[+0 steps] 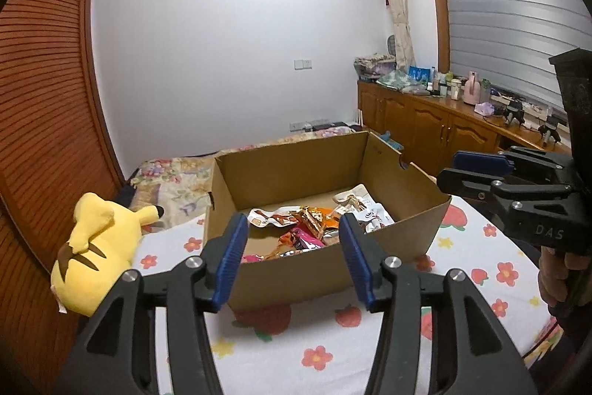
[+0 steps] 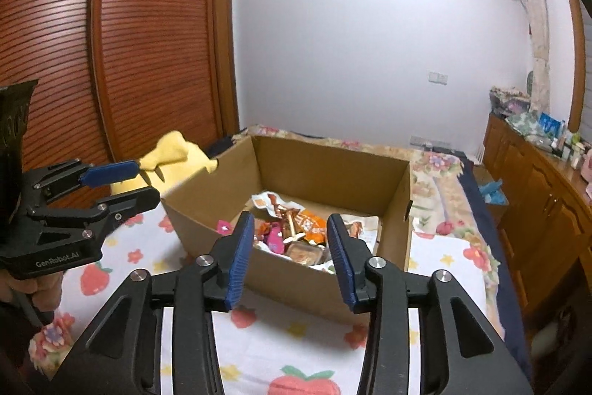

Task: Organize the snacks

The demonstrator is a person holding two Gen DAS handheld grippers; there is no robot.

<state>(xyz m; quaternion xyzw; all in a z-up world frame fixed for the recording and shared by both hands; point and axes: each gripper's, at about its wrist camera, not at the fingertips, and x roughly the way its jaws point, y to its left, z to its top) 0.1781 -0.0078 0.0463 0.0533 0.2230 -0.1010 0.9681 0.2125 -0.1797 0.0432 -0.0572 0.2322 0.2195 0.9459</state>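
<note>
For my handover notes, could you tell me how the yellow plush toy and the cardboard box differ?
The yellow plush toy is soft, bright yellow with brown stripes, and lies on its side; the cardboard box is stiff, plain brown, and stands upright and open, holding snack packets. The box is much larger. Both rest on the flowered bedsheet.

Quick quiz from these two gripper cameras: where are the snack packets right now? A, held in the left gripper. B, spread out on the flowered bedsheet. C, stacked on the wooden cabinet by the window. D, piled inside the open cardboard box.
D: the snack packets lie in a heap on the floor of the cardboard box, while the left gripper and the right gripper are both open and hold nothing.
</note>
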